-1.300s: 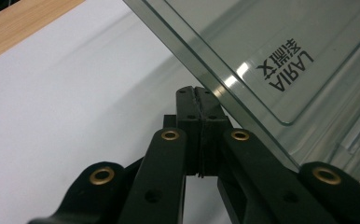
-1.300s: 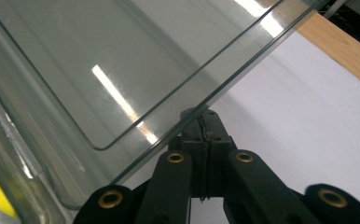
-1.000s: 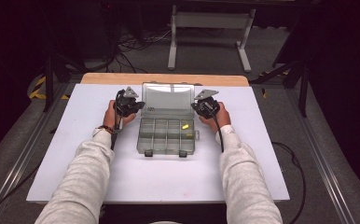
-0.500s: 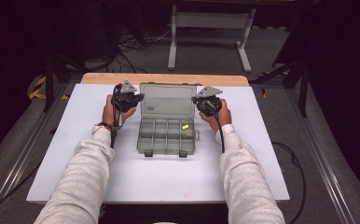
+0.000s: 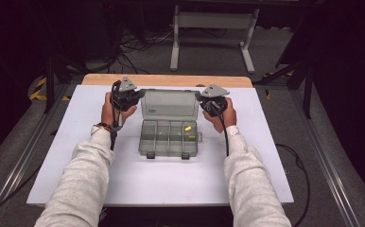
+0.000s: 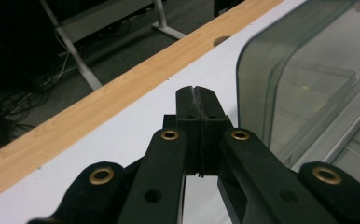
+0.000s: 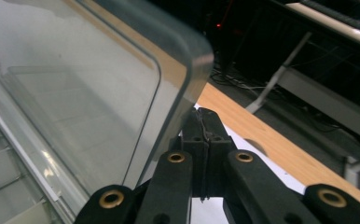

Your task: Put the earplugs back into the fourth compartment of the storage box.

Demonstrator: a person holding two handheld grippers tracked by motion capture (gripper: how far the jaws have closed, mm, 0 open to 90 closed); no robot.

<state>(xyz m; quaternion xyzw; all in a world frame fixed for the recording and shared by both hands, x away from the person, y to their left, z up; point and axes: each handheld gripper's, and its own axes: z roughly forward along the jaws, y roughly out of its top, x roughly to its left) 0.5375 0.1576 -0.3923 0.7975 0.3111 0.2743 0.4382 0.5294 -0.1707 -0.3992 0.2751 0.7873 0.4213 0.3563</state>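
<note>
A clear plastic compartment box [image 5: 169, 142] lies in the middle of the white table with its lid [image 5: 170, 105] tilted up on the far side. Small yellow pieces [image 5: 188, 128] lie in its right compartments. My left gripper [image 5: 139, 92] is shut and empty, its tips at the lid's left edge; in the left gripper view the closed tips [image 6: 197, 91] sit just beside the lid's rounded corner [image 6: 262, 60]. My right gripper [image 5: 199, 95] is shut and empty at the lid's right edge. In the right gripper view its tips [image 7: 201, 114] sit behind the lid's corner [image 7: 187, 70].
The white tabletop [image 5: 100, 179] spreads around the box, with a wooden strip [image 5: 171, 80] along its far edge. Beyond it, a metal stand [image 5: 209, 28] and cables lie on the dark floor. Both sleeved forearms reach in from the near edge.
The lid has swung up from lying back towards upright. Both hands have risen a little with their grippers at the lid's two side edges.
</note>
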